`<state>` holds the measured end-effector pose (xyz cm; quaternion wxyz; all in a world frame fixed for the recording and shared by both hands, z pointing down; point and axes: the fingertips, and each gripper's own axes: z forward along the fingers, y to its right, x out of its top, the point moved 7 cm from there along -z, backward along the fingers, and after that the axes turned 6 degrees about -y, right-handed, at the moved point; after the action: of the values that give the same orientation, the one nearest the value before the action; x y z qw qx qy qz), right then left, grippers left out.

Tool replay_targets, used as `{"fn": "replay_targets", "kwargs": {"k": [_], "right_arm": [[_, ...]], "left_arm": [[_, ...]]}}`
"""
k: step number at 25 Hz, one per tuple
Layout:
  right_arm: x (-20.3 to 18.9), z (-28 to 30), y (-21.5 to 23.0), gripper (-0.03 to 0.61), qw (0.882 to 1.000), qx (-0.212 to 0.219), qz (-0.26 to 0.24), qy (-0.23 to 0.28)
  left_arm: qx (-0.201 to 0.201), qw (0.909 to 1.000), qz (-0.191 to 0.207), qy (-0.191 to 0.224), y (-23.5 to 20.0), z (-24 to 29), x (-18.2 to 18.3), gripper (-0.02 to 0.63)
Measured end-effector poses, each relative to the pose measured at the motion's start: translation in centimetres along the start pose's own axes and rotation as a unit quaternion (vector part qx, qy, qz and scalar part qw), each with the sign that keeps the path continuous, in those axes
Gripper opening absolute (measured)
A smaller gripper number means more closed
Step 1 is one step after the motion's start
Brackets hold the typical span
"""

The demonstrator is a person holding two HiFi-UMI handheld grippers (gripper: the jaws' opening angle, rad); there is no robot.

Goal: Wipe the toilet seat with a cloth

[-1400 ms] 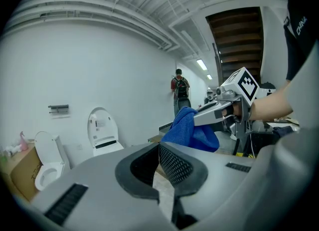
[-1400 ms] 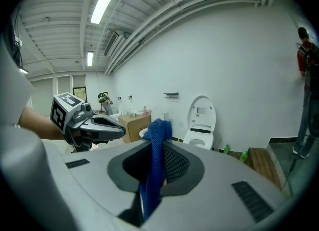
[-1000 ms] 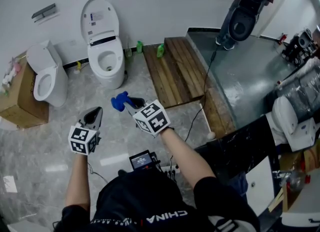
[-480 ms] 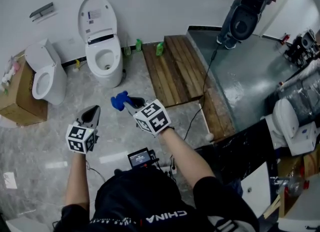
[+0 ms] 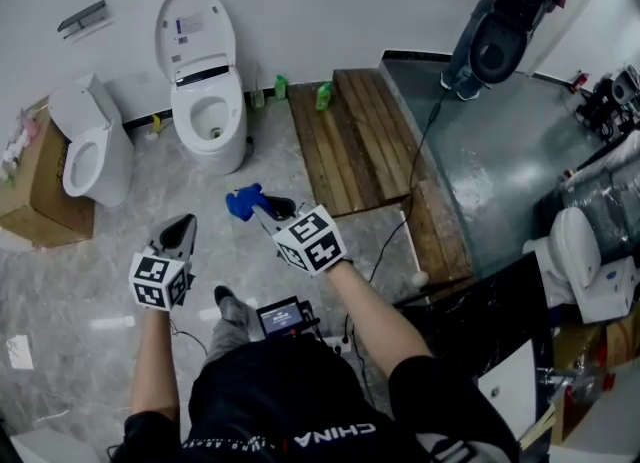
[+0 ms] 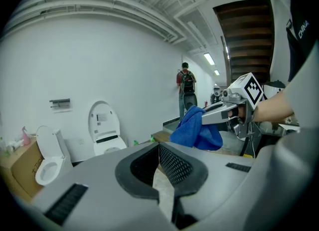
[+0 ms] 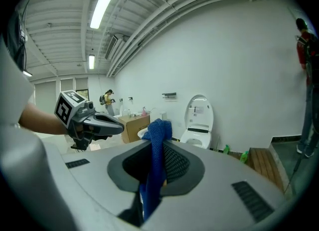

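Note:
A white toilet [image 5: 207, 121] with its lid raised stands against the far wall, its seat [image 5: 212, 113] down. My right gripper [image 5: 262, 209] is shut on a blue cloth [image 5: 243, 201], held in the air well short of the toilet. In the right gripper view the cloth [image 7: 155, 160] hangs between the jaws, with the toilet [image 7: 198, 122] beyond. My left gripper [image 5: 180, 234] is shut on nothing, level with the right one and to its left. In the left gripper view the cloth [image 6: 196, 129] hangs at the right and the toilet [image 6: 105, 135] stands at the left.
A second white toilet [image 5: 85, 151] and a cardboard box [image 5: 35, 191] stand at the left. A wooden platform [image 5: 350, 136] with green bottles [image 5: 322, 98] lies right of the toilet, then a raised grey floor [image 5: 500, 141]. A cable [image 5: 395, 226] trails across the tiles.
Both grippers have shifted a little over the floor, the cloth still held. The person's shoe has come into view below the left gripper.

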<state>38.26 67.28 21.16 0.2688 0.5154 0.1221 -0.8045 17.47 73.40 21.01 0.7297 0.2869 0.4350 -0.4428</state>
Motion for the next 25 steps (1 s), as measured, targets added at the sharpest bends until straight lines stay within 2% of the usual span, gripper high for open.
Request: {"fn": "replay_targets", "kwargs": {"k": [7,14,20,25], "right_arm": [[1.3,4.8,3.6,0.042,1.0,-0.015,0.023,-0.01],[6.7,12.6,6.8,0.043,0.998,-0.044,0.032,-0.014],[10.3,19.2,8.7,0.043,0.996,-0.07,0.052,-0.016],[11.6,23.4,9.4,0.043,0.995,-0.073,0.061,-0.024]], "left_arm": [[-0.019,0.9998,0.001,0.006,-5.8,5.1,0.9,0.012],[-0.065,0.9978,0.01,0.013,-14.3,10.9,4.0,0.012],[-0.08,0.9965,0.027,0.001,-22.7,13.7,4.8,0.012],[-0.098,0.9948,0.024,-0.001,-26.1,16.2,5.4,0.012]]}}
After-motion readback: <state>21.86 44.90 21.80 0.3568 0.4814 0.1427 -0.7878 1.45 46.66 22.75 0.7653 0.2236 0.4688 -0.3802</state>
